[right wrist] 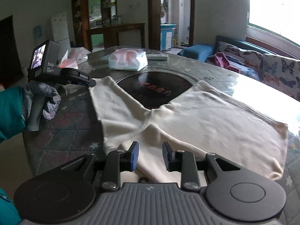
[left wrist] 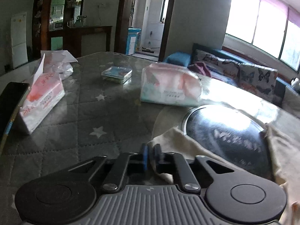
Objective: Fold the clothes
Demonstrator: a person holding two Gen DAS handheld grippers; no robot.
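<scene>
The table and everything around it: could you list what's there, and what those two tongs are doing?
Cream cotton garment: one, spread over the table's near side.
Round black glass hob: one, table centre, partly covered.
Pink-white tissue packs: two, far side and left.
Clear flat plastic box: one, far centre.
Butterfly-print sofa: one, right.
Left tongs: shut on a garment corner.
Right tongs: open above the hem.
</scene>
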